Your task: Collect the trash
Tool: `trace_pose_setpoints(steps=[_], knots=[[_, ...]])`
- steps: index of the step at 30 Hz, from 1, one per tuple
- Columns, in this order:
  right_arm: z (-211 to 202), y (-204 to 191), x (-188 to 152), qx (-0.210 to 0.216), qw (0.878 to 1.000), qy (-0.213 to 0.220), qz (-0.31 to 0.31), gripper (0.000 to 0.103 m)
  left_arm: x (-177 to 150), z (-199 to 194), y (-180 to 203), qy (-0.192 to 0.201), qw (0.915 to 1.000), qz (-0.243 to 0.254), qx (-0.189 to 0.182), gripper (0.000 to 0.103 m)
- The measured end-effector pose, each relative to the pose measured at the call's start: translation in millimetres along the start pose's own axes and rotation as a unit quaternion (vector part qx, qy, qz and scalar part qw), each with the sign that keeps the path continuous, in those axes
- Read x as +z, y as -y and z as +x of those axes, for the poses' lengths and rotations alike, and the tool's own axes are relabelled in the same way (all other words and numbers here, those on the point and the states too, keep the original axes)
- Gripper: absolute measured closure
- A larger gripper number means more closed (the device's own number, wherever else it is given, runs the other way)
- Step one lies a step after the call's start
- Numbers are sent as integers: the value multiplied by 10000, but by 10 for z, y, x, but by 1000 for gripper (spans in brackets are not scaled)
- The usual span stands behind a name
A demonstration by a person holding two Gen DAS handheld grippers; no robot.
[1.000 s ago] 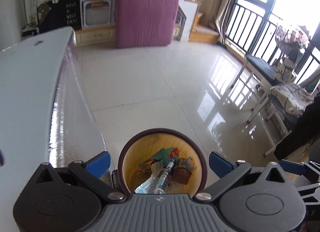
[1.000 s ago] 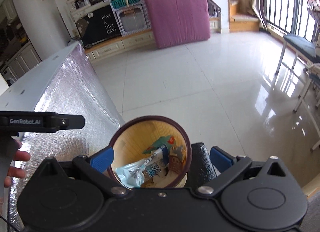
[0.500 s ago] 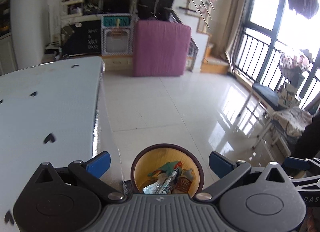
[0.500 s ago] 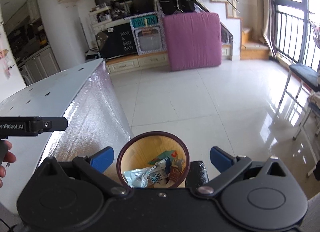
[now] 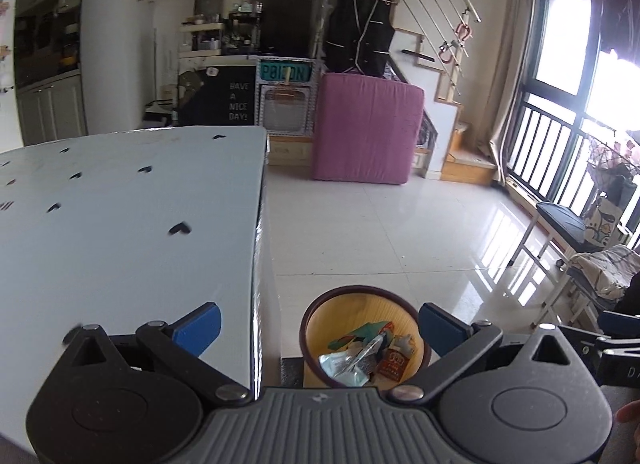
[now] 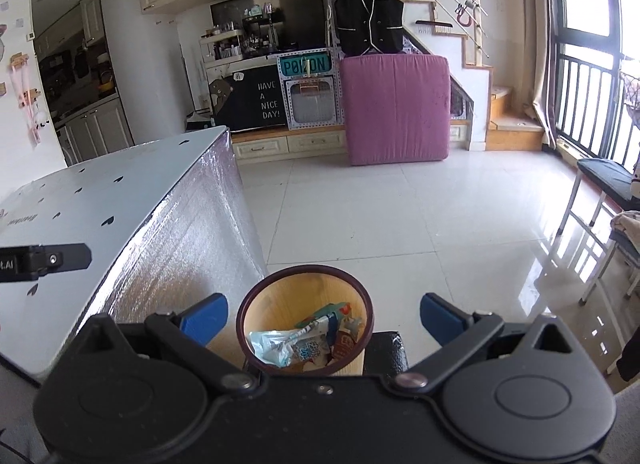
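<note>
Left wrist view: both grippers, left gripper (image 5: 316,326) and right gripper (image 6: 322,316), have lifted away from the bin (image 5: 362,298), fingers spread and empty. Wrappers (image 6: 296,346) lie inside, so collecting looks finished.

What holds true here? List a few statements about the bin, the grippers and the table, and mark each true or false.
1. The bin holds wrappers. True.
2. The left gripper is shut on a wrapper. False: its jaws stand wide open with nothing between them.
3. The bin stands on the floor beside the table. True.
4. The right gripper is open. True.
5. The bin lies tipped on its side. False: it stands upright, mouth up.
6. A wrapper lies on the table top. False: no wrapper shows on the part in view, only small dark heart marks.
</note>
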State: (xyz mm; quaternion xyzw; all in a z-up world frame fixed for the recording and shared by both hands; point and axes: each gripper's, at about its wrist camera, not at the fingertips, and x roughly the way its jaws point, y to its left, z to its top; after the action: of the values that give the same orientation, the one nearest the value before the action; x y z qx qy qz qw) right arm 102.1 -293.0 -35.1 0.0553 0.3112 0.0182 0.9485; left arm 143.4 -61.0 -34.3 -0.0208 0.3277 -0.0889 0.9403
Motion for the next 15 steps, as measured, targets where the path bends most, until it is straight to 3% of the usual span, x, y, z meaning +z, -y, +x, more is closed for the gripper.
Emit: trace_pose_setpoints(steps=[15], knots=[[-193,-195,-377,-104,9992,138,-358,0,-585,-218,55,57,9990,239,364,0]])
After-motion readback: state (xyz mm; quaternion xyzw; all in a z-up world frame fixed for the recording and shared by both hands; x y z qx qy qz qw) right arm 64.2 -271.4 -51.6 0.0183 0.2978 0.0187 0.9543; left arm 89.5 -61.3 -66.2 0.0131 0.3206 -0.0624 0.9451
